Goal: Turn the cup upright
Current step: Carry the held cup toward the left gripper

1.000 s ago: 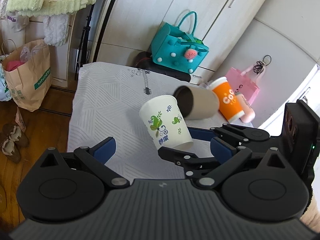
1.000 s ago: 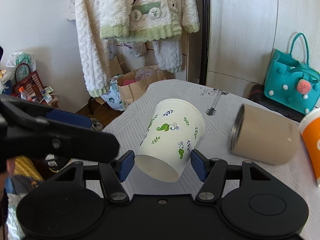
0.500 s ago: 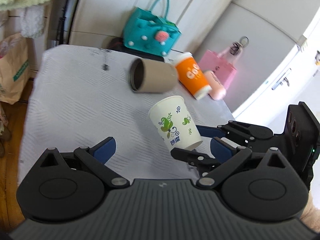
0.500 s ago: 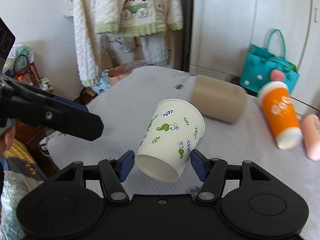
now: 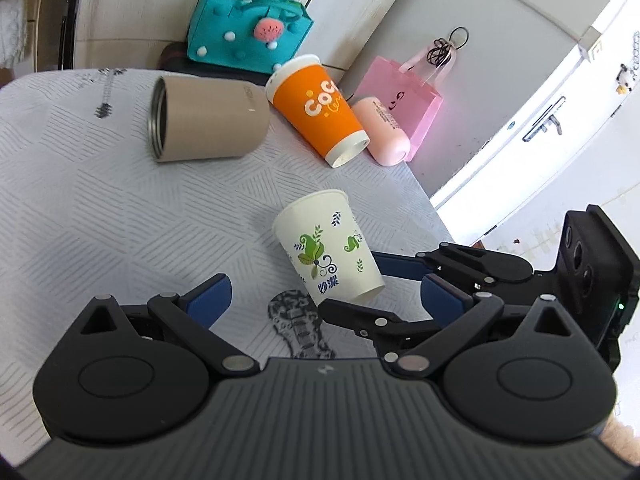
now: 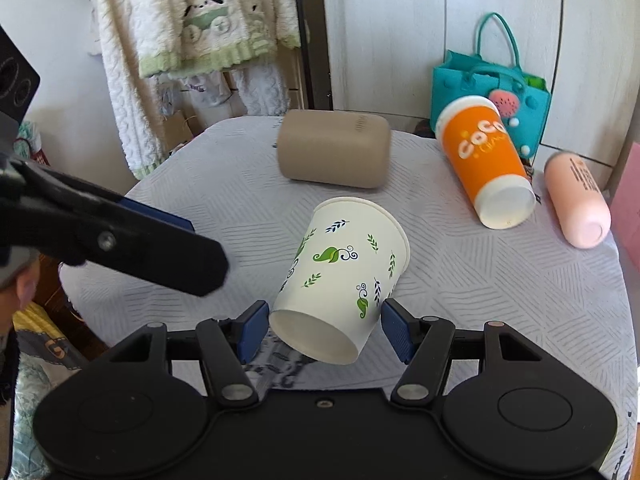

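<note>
A white paper cup with green leaf print (image 6: pixel 344 276) is held tilted above the table, base toward the right wrist camera, mouth pointing away. My right gripper (image 6: pixel 322 330) is shut on its lower part, blue pads on both sides. The same cup shows in the left wrist view (image 5: pixel 328 256), with my right gripper (image 5: pixel 384 284) at its base. My left gripper (image 5: pixel 324 294) is open and empty, just left of the cup; one of its fingers (image 6: pixel 132 240) crosses the right wrist view.
On the white patterned tablecloth (image 5: pixel 120 208) lie a beige tumbler (image 5: pixel 208 120), an orange cup (image 5: pixel 320 112) and a pink bottle (image 5: pixel 380 128). A teal bag (image 5: pixel 248 28) and a pink bag (image 5: pixel 404 88) stand behind. Clothes (image 6: pixel 192 32) hang at the left.
Both grippers have swung round the table, so the lying cups shifted in view. The paper cup stays in the right gripper at the same tilt. The left gripper stays open.
</note>
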Demonstrator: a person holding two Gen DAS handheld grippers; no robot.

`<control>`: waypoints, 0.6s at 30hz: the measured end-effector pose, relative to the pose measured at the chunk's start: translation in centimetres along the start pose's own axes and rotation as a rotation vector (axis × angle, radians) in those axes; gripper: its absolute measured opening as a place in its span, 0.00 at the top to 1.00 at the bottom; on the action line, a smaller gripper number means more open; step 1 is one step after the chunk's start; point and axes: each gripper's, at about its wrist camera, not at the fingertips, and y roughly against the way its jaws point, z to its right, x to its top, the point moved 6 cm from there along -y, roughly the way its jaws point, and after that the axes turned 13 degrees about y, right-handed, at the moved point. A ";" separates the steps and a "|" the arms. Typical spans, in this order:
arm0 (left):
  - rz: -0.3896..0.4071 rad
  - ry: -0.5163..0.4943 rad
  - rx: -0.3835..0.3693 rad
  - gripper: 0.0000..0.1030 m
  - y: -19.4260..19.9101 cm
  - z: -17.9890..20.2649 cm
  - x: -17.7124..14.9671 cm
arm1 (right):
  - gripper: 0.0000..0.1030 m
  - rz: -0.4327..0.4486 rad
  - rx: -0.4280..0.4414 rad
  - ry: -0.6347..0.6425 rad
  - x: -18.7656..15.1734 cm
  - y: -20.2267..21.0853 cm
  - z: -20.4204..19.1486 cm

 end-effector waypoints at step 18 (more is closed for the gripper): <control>-0.057 0.118 -0.025 0.07 -6.2 -0.3 1.1 | 0.21 0.023 0.208 -0.100 -0.8 -1.1 3.9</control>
